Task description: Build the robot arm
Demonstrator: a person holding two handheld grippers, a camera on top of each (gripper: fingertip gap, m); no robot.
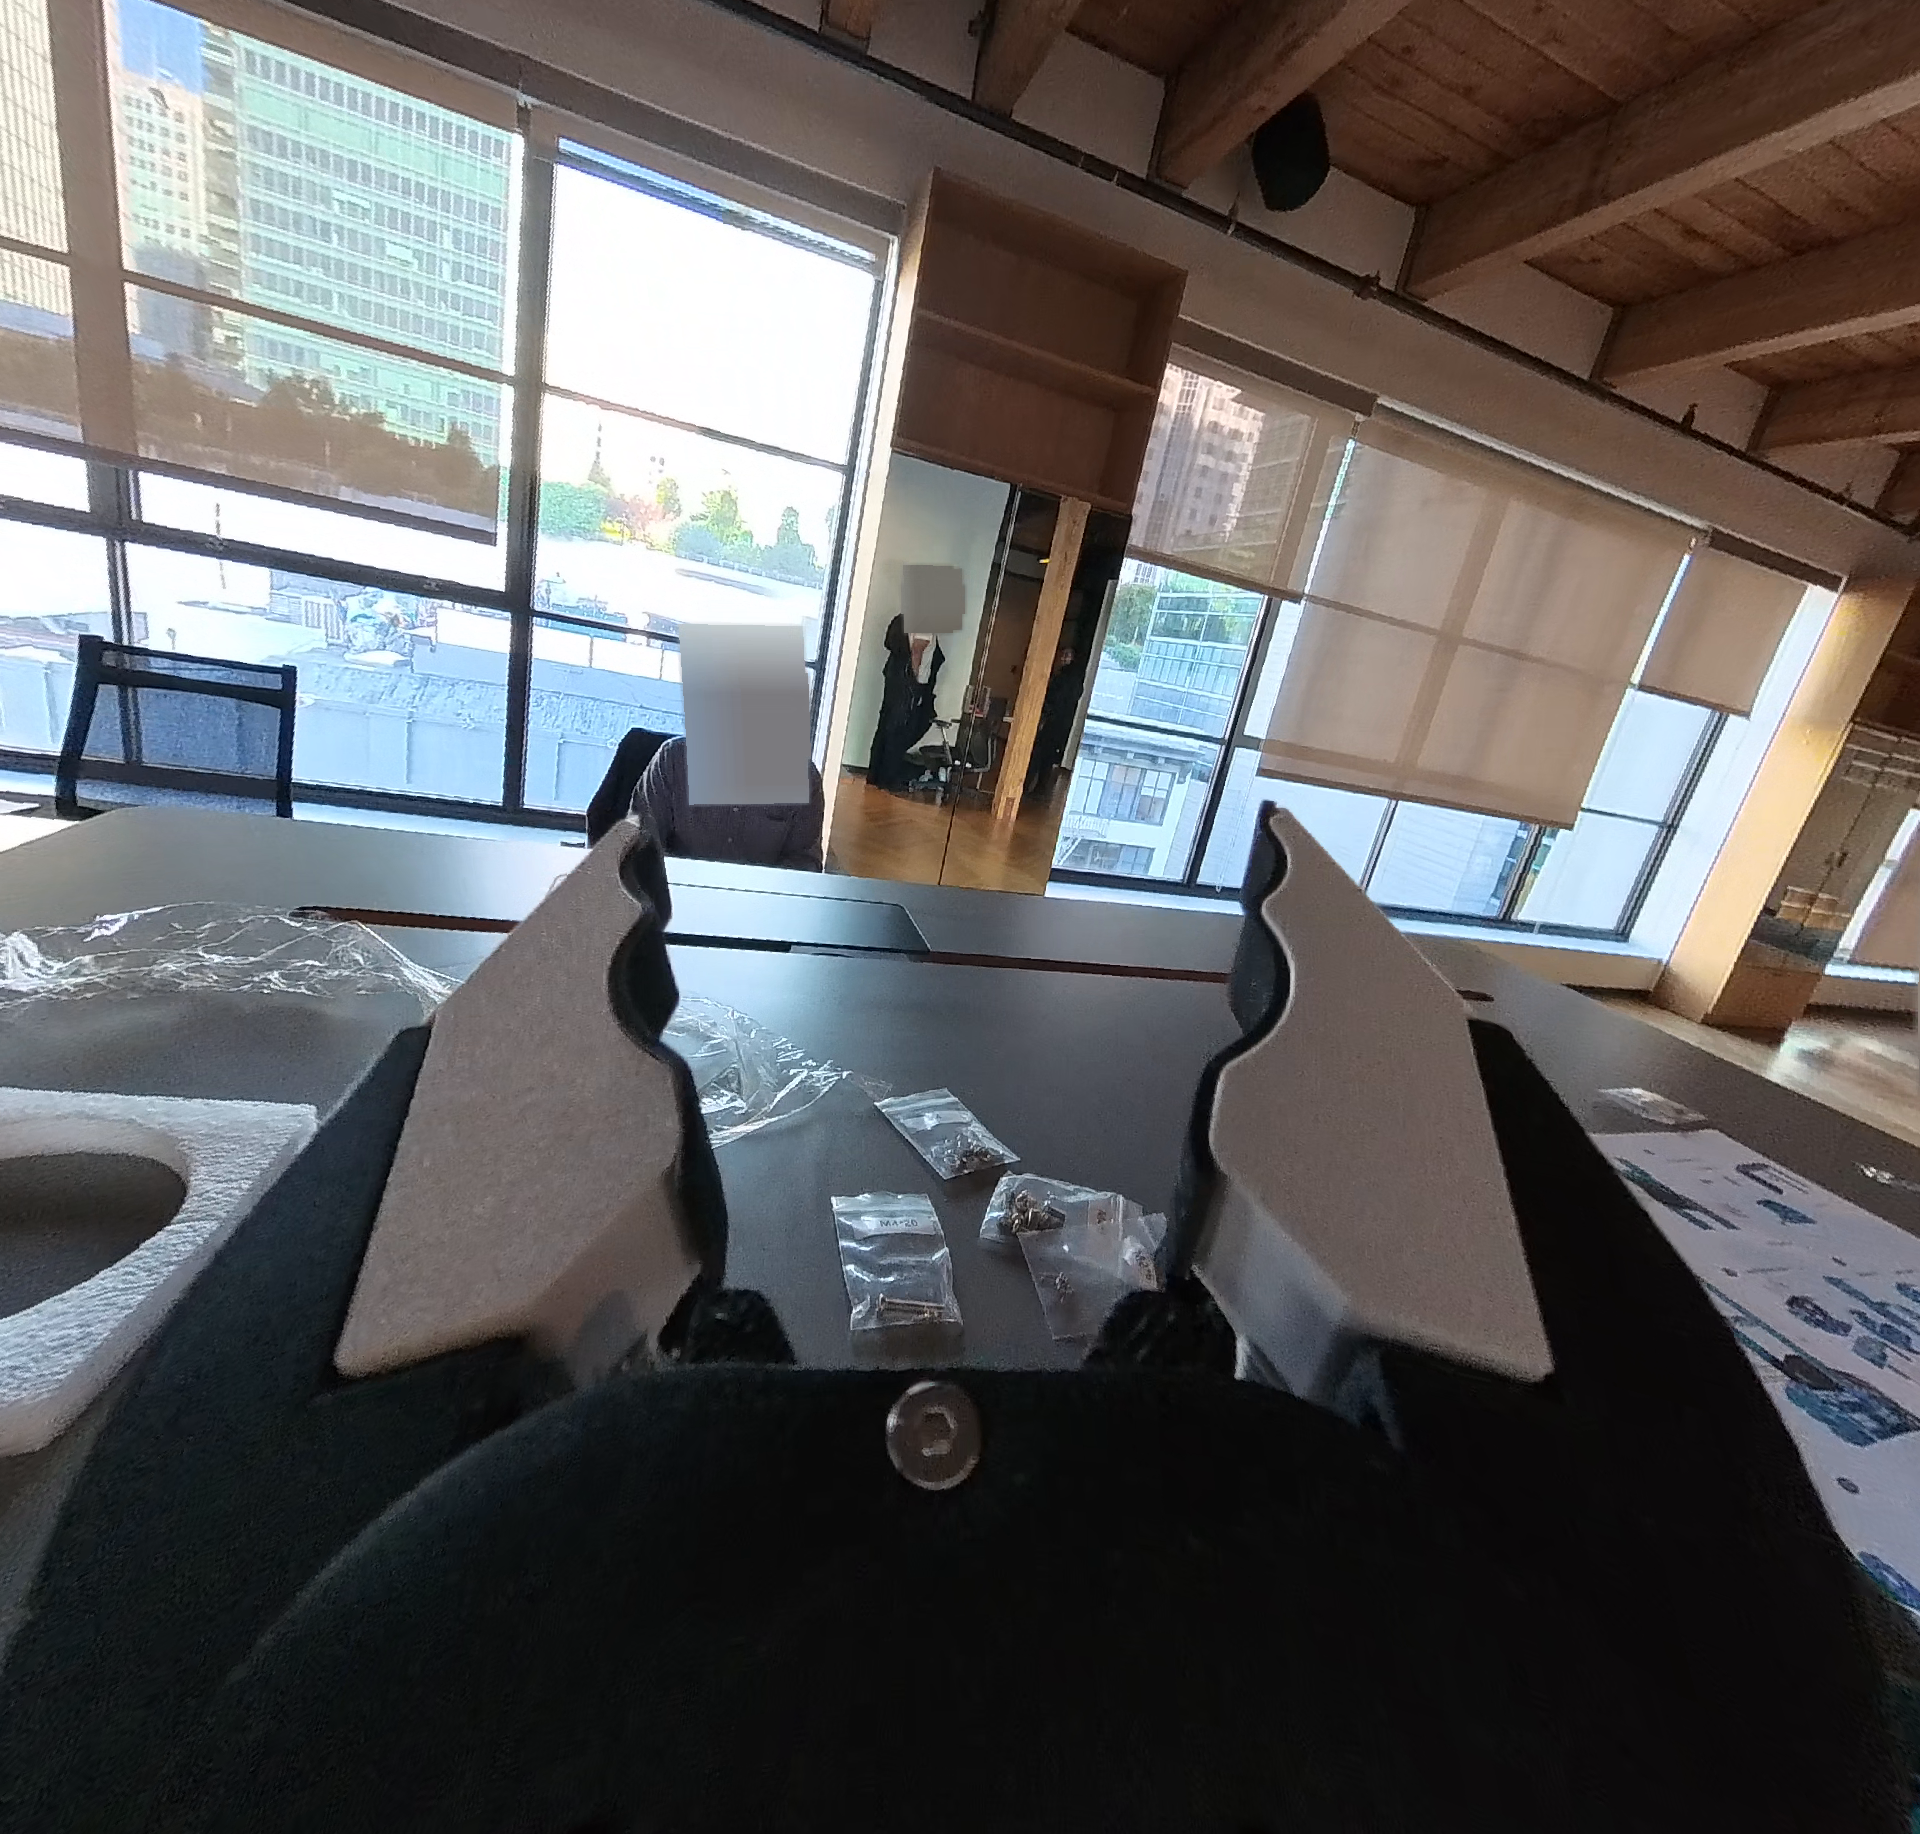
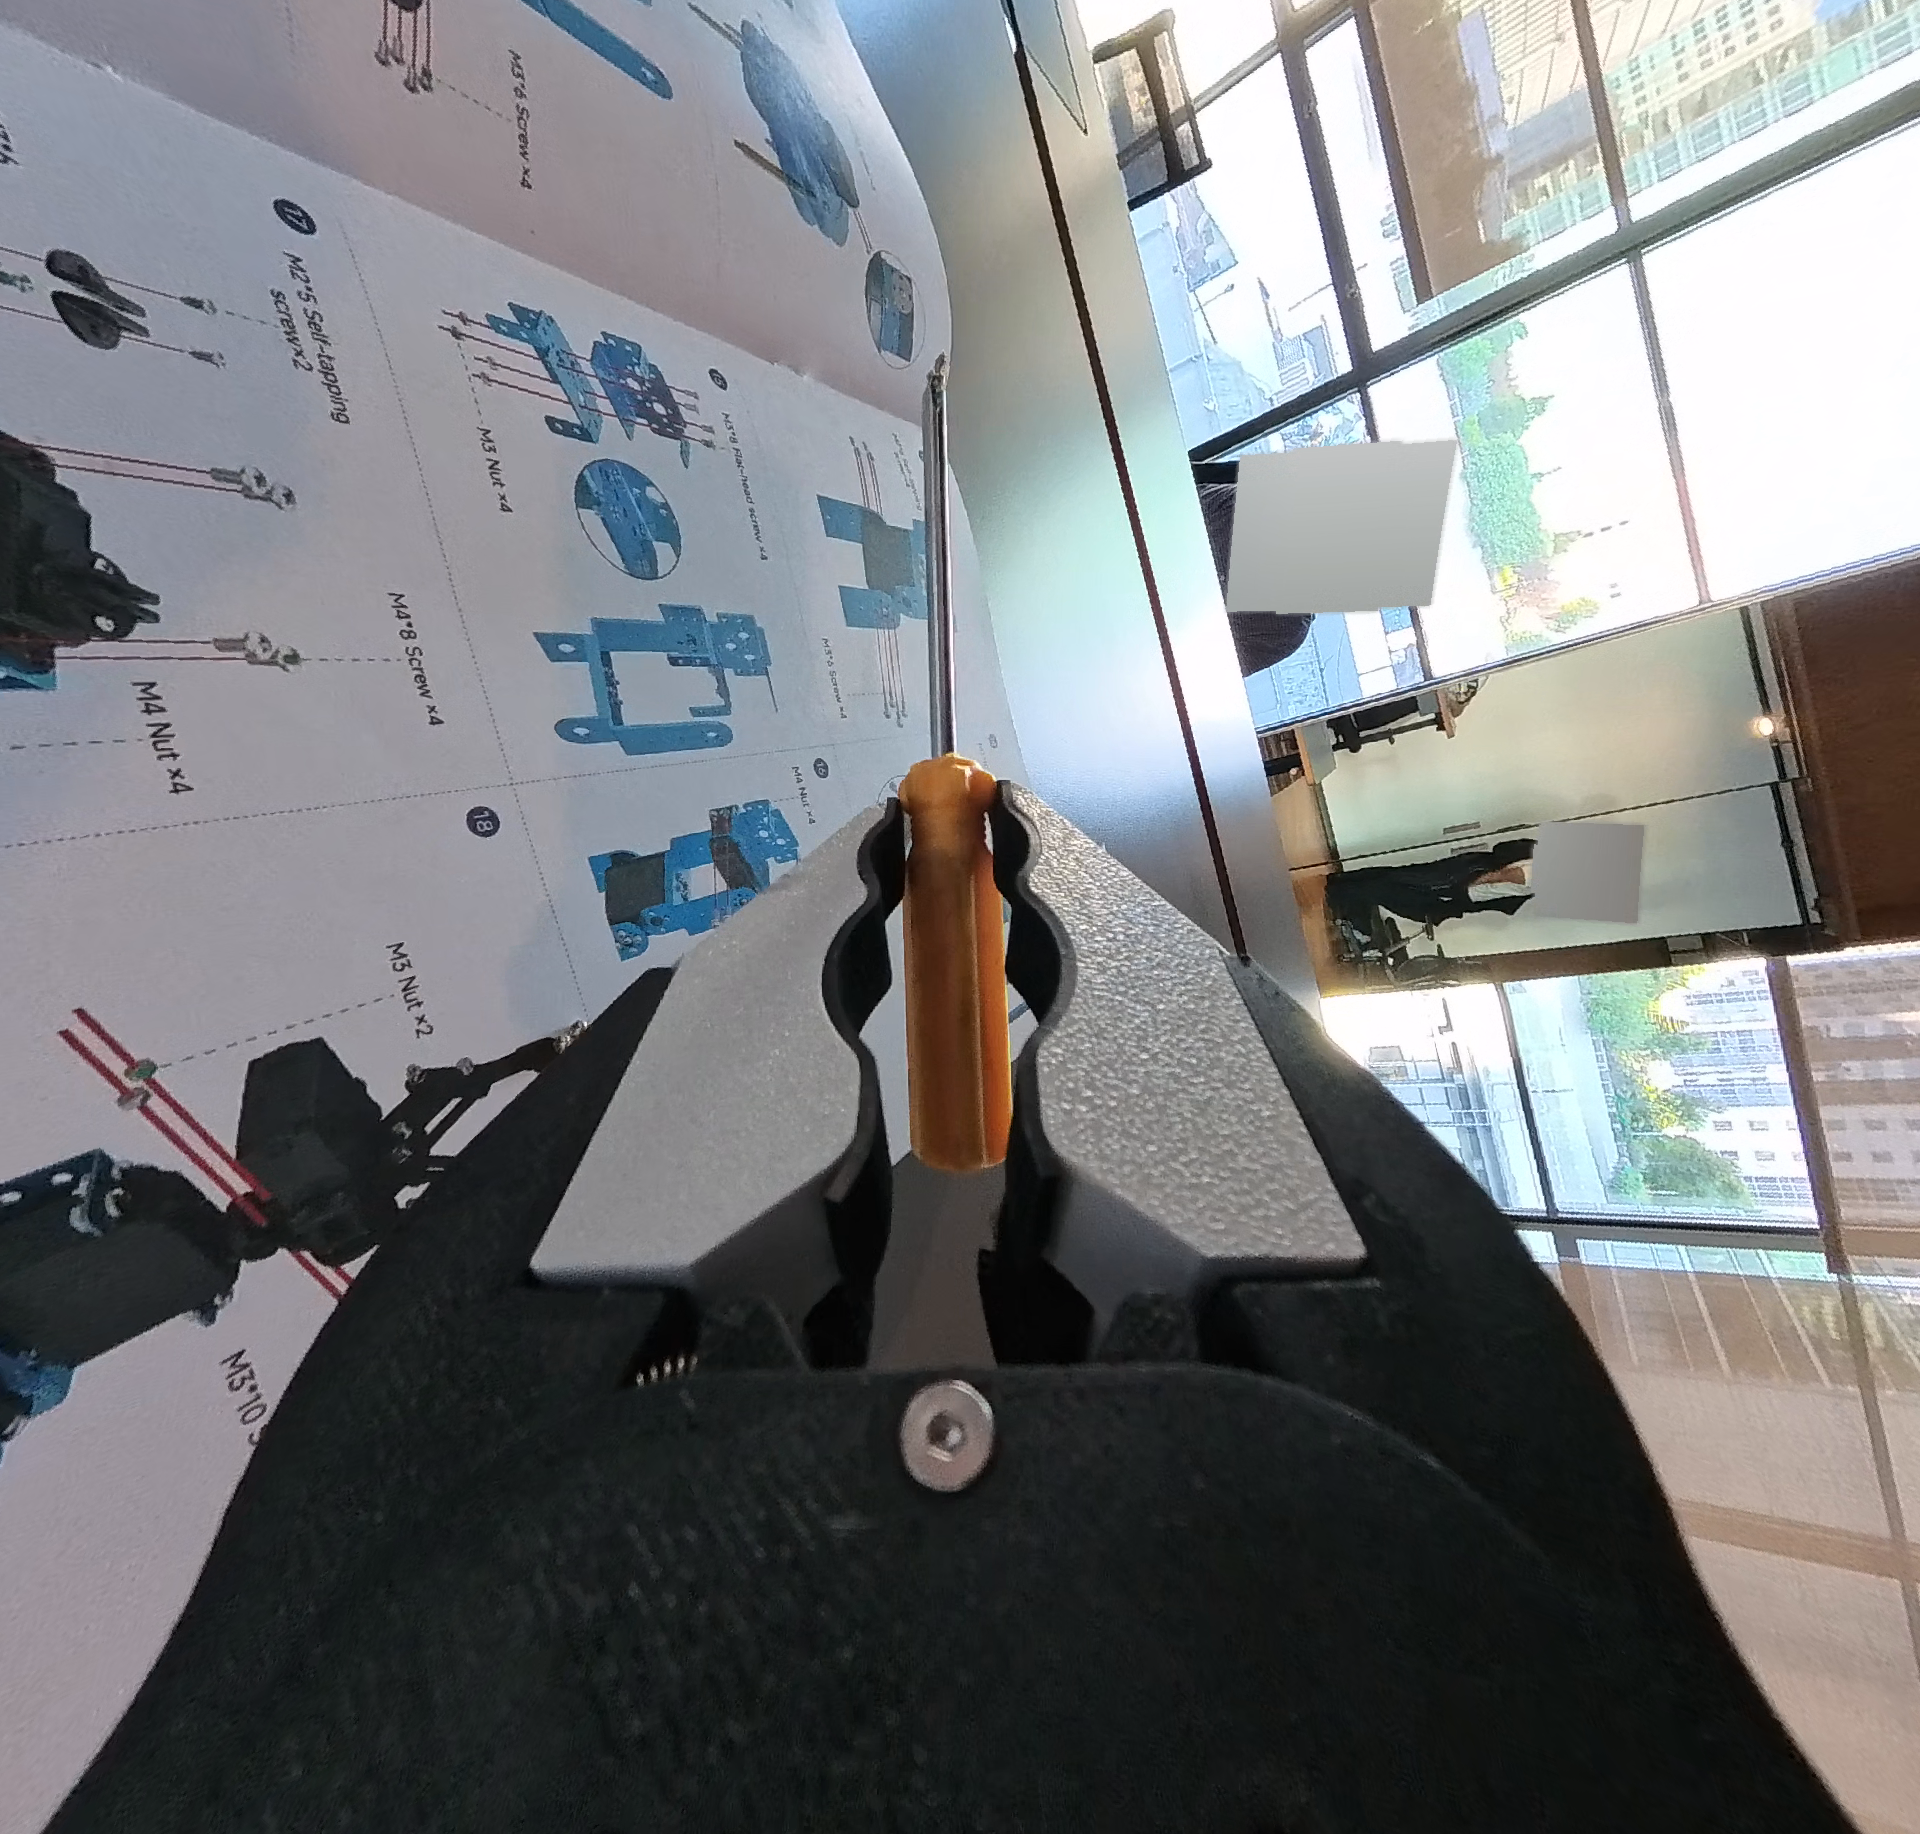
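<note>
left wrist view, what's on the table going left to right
white foam block → crumpled clear plastic wrap → small bag of long screws → cluster of small hardware bags → printed instruction sheet. The left gripper is open above the dark table.

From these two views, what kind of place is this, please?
Probably an open office or loft workspace, used here for assembling a kit. A long dark table stands before tall windows, under wooden ceiling beams. Small bags of screws lie on it, beside an instruction sheet.
</note>
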